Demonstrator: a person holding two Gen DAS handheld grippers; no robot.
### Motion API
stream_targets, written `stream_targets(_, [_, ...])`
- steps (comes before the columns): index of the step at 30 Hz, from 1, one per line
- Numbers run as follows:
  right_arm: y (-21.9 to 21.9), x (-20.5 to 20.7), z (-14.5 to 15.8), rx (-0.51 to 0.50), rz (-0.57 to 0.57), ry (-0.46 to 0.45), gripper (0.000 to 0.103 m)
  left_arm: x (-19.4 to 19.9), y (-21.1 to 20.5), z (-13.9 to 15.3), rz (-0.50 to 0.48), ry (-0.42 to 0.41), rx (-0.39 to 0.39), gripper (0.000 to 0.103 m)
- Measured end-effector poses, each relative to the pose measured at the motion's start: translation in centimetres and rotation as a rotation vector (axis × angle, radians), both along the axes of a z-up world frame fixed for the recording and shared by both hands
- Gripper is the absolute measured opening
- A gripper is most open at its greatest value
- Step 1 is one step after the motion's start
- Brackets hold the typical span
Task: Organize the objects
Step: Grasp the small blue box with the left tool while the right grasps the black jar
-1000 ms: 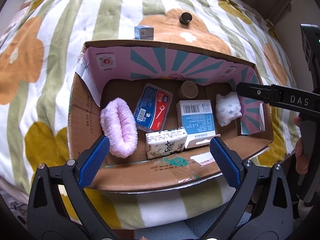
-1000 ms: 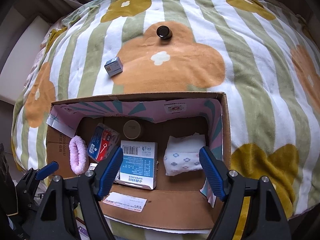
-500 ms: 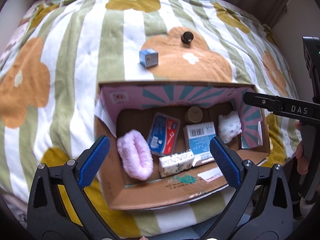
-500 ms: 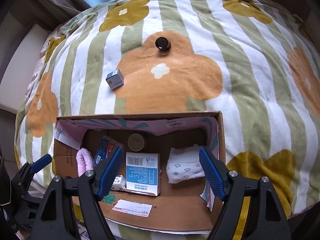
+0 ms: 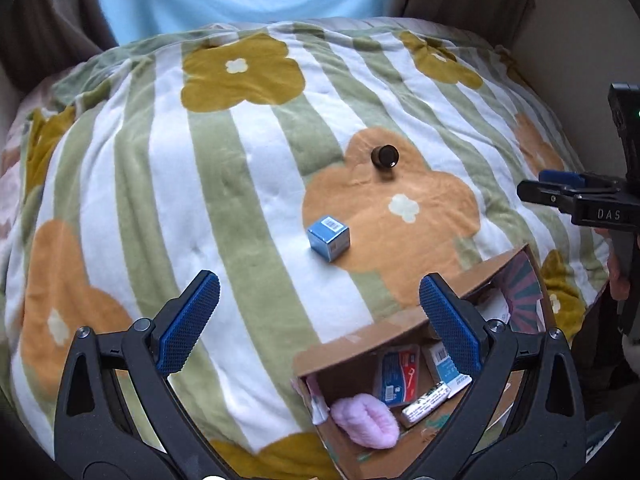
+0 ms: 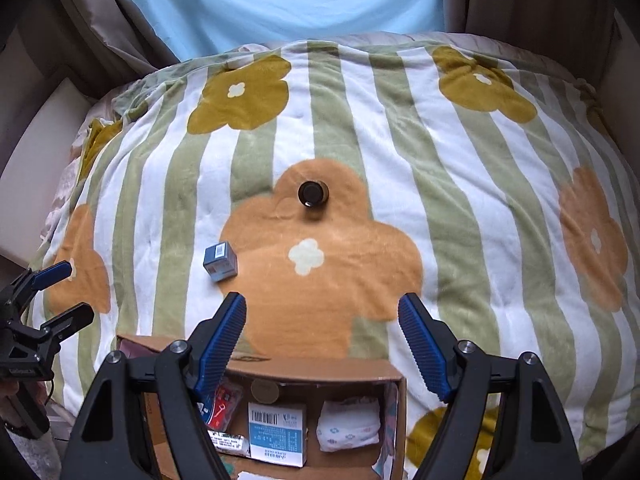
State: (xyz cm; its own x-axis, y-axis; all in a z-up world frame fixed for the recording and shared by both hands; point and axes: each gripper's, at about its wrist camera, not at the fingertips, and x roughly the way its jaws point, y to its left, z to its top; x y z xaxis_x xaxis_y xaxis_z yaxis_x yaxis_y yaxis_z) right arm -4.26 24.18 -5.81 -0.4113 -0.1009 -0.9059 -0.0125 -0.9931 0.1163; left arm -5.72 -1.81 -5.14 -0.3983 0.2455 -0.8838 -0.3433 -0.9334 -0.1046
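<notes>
A small blue box lies on the flowered blanket beyond the cardboard box; it also shows in the right wrist view. A small dark jar stands farther back, also in the right wrist view. My left gripper is open and empty, above the blanket just short of the blue box. My right gripper is open and empty over the cardboard box's far wall. The box holds a pink fluffy item, a red-blue packet, a blue-white carton and a white patterned pack.
The striped flowered blanket covers a rounded bed. A light blue panel and curtains stand behind. The right gripper shows at the right edge of the left wrist view; the left gripper shows at the left edge of the right wrist view.
Both grippers have pulled up and tilted away from the cardboard box toward the blanket. The blue box and dark jar now sit more central in both views. Both stay open.
</notes>
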Motion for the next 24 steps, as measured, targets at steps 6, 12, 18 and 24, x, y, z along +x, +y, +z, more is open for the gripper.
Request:
stream_targets(6, [-0.5,-4.8,-1.6,0.041,0.036,-0.021,0.075,-4.7,2.7,-3.5,-0.211,-0.017,-0.066,0.100])
stream_targets(12, [-0.2,-8.5,-4.8,0.030,0.018,-0.068,0.075,-7.8,4.0,-8.7,-0.310,-0.071,-0.034,0.100])
stream_targets(18, [-0.8,-11.2,-8.0,0.019,0.019,-0.109,0.075,-9.3,4.5,-13.1,-0.361,-0.122,0.001,0.100])
stream_targets(24, [-2.0,-13.6,-10.6,0.040,-0.053,-0.138,0.075,-10.1,4.5,-15.5,-0.382,-0.145,0.024,0.099])
